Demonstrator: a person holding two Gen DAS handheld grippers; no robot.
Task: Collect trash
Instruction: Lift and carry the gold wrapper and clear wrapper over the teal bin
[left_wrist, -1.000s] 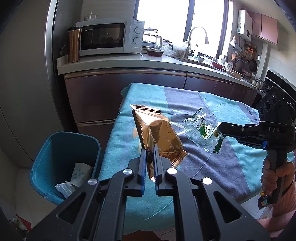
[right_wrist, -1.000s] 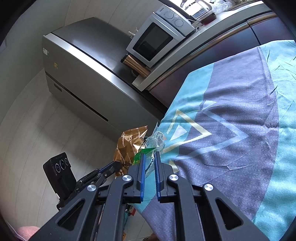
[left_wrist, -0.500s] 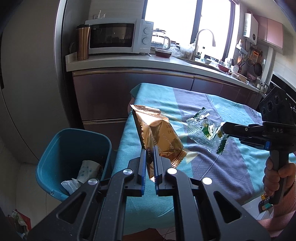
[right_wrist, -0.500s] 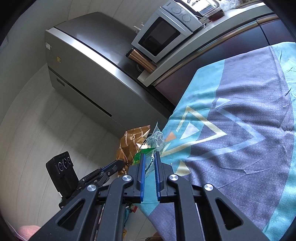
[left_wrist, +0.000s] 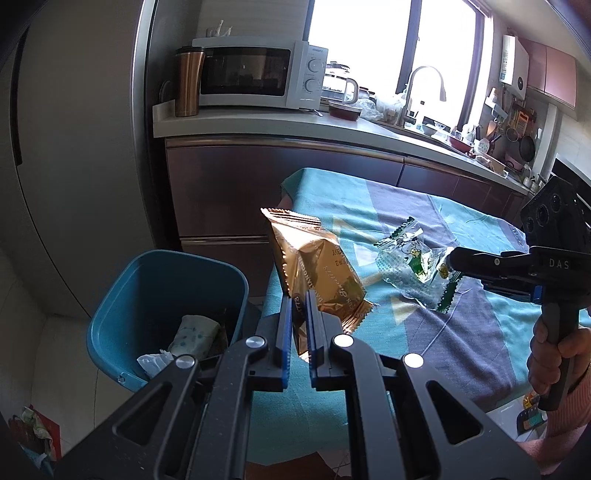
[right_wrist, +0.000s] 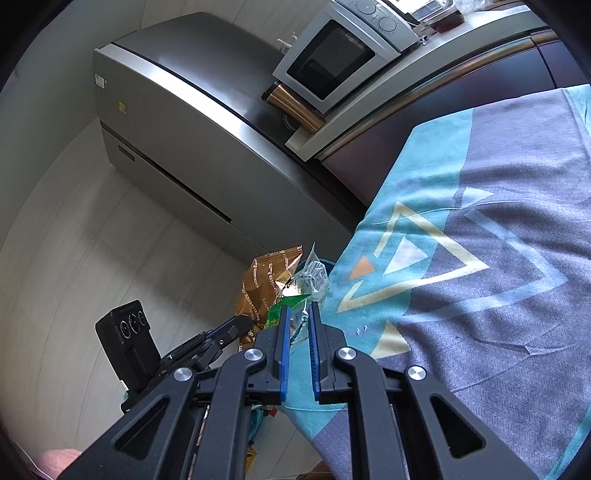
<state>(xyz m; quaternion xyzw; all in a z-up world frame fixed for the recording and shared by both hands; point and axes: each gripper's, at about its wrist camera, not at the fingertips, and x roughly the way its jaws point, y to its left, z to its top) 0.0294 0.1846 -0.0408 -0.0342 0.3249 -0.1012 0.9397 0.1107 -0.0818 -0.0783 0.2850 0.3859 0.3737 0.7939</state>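
Some trash is already seen in the bin (left_wrist: 147, 295); the gold bag (left_wrist: 317, 273) is clenched in the left claw (left_wrist: 299, 306) and the clear wrapper (left_wrist: 410, 266) in the right claw (right_wrist: 297, 321) near the tabletop (left_wrist: 461, 332) edge, both undropped.

Left tongs (left_wrist: 298, 306) clamped on gold snack wrapper (left_wrist: 316, 266), held upright over tabletop (left_wrist: 480, 325) edge. Blue trash bin (left_wrist: 155, 280) lower left, paper scraps inside. Right tongs (left_wrist: 452, 260) pinch clear green wrapper (left_wrist: 410, 262) above cloth-covered tabletop; hand (left_wrist: 554, 350) grips handle.

Two wrappers (left_wrist: 317, 273) (left_wrist: 410, 266), one bin (left_wrist: 110, 325), one microwave (left_wrist: 258, 77), one mug (left_wrist: 188, 83).
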